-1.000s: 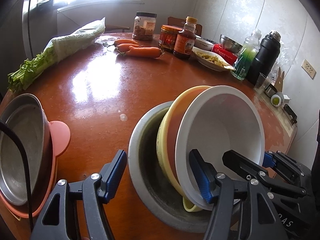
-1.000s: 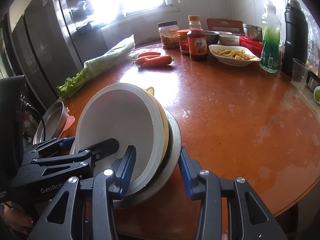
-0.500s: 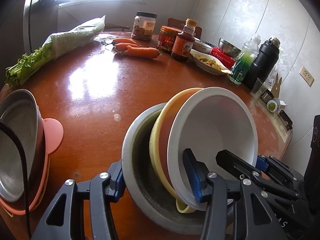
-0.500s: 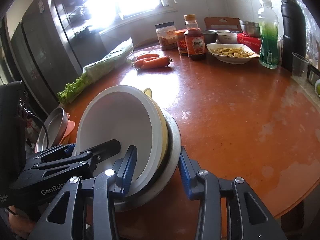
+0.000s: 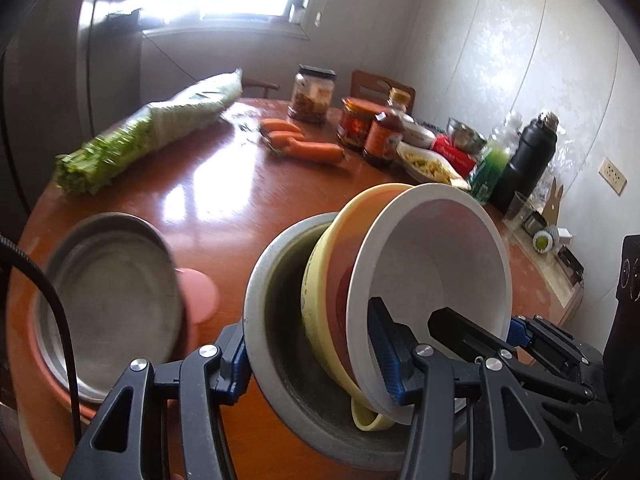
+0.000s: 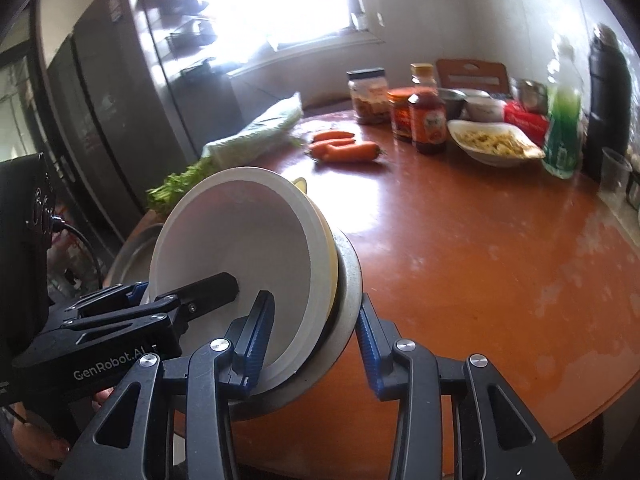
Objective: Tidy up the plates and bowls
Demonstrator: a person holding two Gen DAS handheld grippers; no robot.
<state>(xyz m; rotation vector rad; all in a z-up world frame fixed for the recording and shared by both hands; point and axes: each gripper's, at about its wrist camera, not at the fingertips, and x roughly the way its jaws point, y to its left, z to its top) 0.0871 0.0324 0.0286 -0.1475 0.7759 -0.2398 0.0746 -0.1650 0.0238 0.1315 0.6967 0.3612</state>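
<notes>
Clamping one nested stack from both sides, the left gripper point(image 5: 310, 354) and right gripper point(image 6: 316, 338) each pinch the grey bowl point(image 5: 280, 344), yellow bowl point(image 5: 320, 280) and white bowl point(image 5: 432, 264) together, tilted on edge above the table's point(image 6: 480, 248) near edge; a steel plate point(image 5: 116, 292) sits at its left edge.

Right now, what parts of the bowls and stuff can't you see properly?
- Yellow bowl: mostly covered by the white bowl in both wrist views.
- Grey bowl: its bottom is cut off by the left gripper and the left view's lower edge.
- Pink plate: hidden under the metal plate, blurred.
- Sauce bottle label: too small to read.
</notes>
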